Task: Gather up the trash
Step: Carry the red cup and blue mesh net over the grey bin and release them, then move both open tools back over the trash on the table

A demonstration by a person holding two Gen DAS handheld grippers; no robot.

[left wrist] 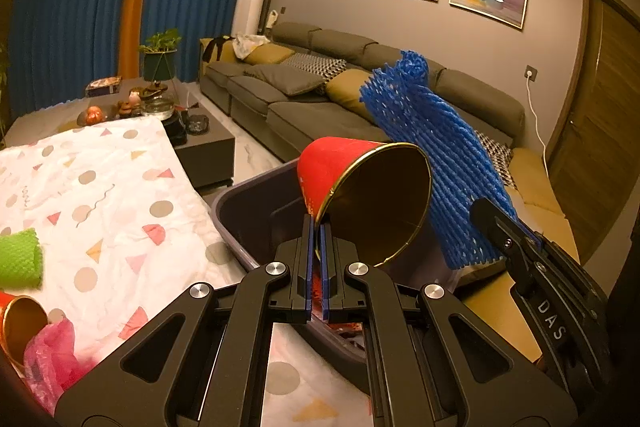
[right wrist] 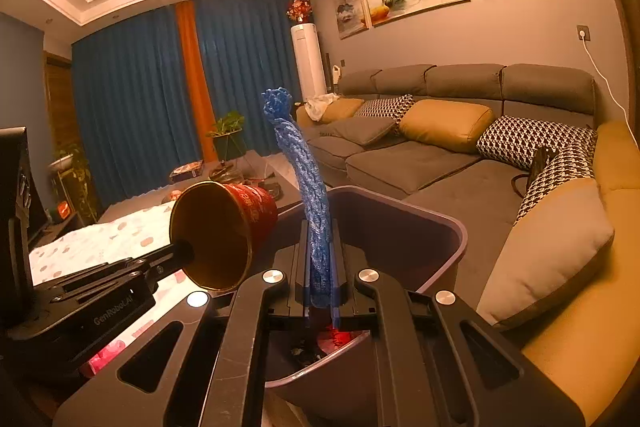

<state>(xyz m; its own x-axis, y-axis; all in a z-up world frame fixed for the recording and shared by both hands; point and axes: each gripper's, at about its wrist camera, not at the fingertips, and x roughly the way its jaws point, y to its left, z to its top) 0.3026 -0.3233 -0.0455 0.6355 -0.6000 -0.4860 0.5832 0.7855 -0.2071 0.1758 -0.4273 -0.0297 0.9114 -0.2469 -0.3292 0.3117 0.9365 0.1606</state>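
My left gripper [left wrist: 318, 227] is shut on the rim of a red paper cup [left wrist: 340, 167] with a gold inside, held on its side above the grey-purple bin [left wrist: 224, 211]. My right gripper [right wrist: 320, 227] is shut on a blue foam net sleeve [right wrist: 308, 187] that stands upright over the same bin [right wrist: 440, 223]. In the left wrist view that blue foam net [left wrist: 436, 167] rises just right of the cup, pinched by the right gripper [left wrist: 496, 223]. From the right wrist view the red cup [right wrist: 240, 223] sits left of the net, on the left gripper [right wrist: 188, 251]. Red trash lies in the bin's bottom.
On the patterned tablecloth [left wrist: 100, 195] lie a green foam net [left wrist: 20, 259], a second red cup [left wrist: 20, 323] and a pink plastic bag [left wrist: 52, 359]. A grey sofa [left wrist: 320, 95] with cushions runs behind the bin. A dark coffee table [left wrist: 208, 143] with ornaments stands beyond the cloth.
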